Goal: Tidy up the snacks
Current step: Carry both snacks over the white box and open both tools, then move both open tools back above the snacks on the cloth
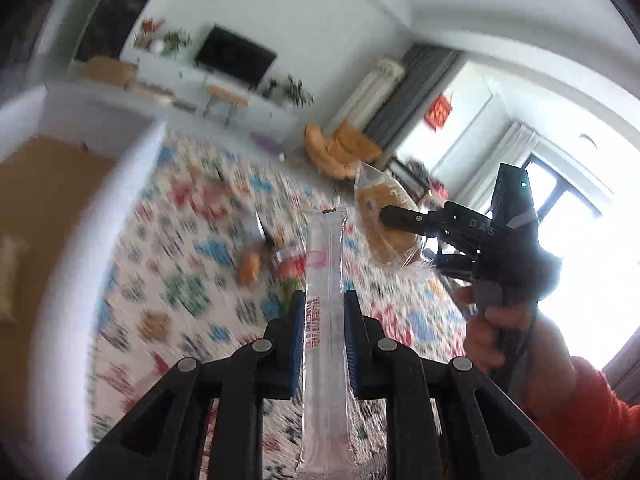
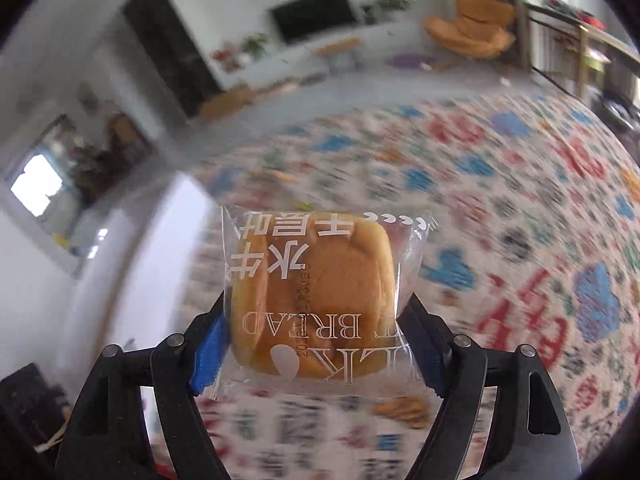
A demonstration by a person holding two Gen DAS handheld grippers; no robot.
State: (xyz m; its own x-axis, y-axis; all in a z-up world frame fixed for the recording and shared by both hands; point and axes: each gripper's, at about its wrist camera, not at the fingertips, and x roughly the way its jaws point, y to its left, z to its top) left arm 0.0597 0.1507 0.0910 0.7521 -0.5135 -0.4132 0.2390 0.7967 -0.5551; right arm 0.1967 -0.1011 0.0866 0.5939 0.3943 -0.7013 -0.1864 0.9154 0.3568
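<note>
jaws first, left wrist view: the left gripper (image 1: pixel 323 312) is clamped on a long clear stick packet (image 1: pixel 325 344), its blue pads (image 1: pixel 298 340) pressed against both sides. the packet runs lengthwise between the fingers and juts far beyond the tips, lifted clear of the patterned mat (image 1: pixel 192 264). a few loose snacks (image 1: pixel 272 264) are seen blurred on the mat just beyond the packet. at right, the right gripper (image 1: pixel 404 236) is held in a person's hand (image 1: pixel 496 324), orange sleeve behind, with a wrapped bread (image 1: pixel 386 224) at its tips. a brown surface with a white rim is seen at far left; what it is cannot be told.

right wrist view: the jaws stand wide, yet the wrapped bread (image 2: pixel 312 296) is gripped between the pads (image 2: pixel 208 348), held flat above the mat (image 2: pixel 520 208). another loose snack (image 2: pixel 400 410) lies on the mat near the bottom.

risks, as judged: the bread is soft and its wrapper slick, so a fast swing could let it slip or be crushed if squeezed harder. the stick packet's long overhang could catch on a rim or on the other gripper when both are brought together.
</note>
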